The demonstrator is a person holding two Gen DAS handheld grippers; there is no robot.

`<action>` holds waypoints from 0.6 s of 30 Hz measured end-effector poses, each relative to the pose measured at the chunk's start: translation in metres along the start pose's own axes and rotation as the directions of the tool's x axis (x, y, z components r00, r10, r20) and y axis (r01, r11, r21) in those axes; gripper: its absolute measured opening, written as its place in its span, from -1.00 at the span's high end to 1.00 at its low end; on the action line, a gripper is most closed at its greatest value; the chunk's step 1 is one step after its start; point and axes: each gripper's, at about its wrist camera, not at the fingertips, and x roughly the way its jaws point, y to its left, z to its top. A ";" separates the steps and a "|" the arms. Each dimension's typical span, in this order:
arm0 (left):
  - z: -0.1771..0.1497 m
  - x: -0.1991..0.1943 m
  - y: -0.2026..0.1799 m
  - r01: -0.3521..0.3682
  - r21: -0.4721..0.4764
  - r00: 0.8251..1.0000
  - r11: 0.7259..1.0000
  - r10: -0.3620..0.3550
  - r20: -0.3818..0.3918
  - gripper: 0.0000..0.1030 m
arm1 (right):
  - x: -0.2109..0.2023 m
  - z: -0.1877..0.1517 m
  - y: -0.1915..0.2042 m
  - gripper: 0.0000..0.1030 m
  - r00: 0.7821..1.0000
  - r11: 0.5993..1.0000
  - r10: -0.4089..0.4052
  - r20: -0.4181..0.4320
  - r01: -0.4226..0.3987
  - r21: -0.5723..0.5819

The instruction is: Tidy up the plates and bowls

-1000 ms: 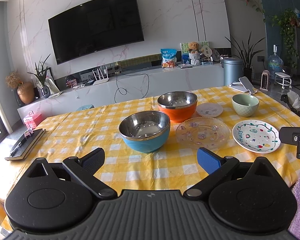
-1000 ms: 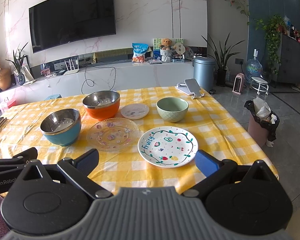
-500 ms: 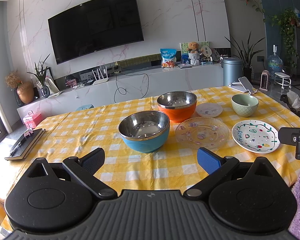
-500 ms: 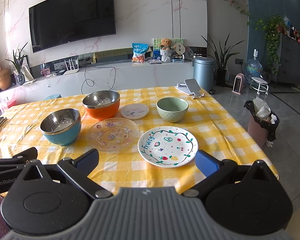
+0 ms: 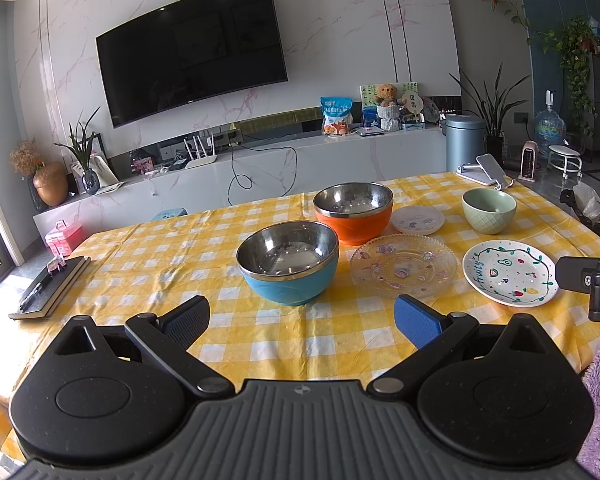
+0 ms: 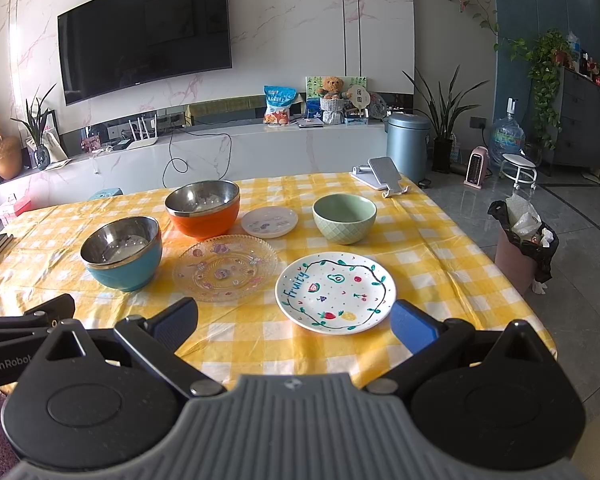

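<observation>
Left wrist view: left hand-held gripper (image 5: 302, 312) spread wide, empty, hovering at the surface's (image 5: 148, 256) near edge. Blue steel bowl (image 5: 288, 268) lies dead ahead, just beyond the fingertips; orange bowl (image 5: 354, 212) behind it.

Right wrist view: right hand-held gripper (image 6: 294, 320) wide open, empty. Fruit-painted plate (image 6: 335, 292) straight ahead, nearest; glass plate (image 6: 225, 267) far-left of it.

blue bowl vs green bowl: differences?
The blue bowl has a shiny steel lining and rim; the green bowl is green inside and out, seemingly ceramic, with a diamond-textured wall. The blue bowl looks wider. It sits at the left end of the table, the green bowl far right, near the phone stand. Both stand upright and look empty.
</observation>
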 end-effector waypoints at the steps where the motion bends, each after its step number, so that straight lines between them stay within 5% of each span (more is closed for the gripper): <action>1: 0.000 0.000 0.000 0.000 0.000 1.000 1.000 0.000 0.000 -1.00 | 0.000 0.000 0.000 -0.95 1.000 1.000 0.000 0.000 0.000 0.000; 18: 0.000 0.000 0.000 0.001 -0.001 1.000 1.000 -0.001 -0.004 -1.00 | 0.001 0.000 -0.001 -0.95 1.000 1.000 0.000 -0.003 0.000 0.000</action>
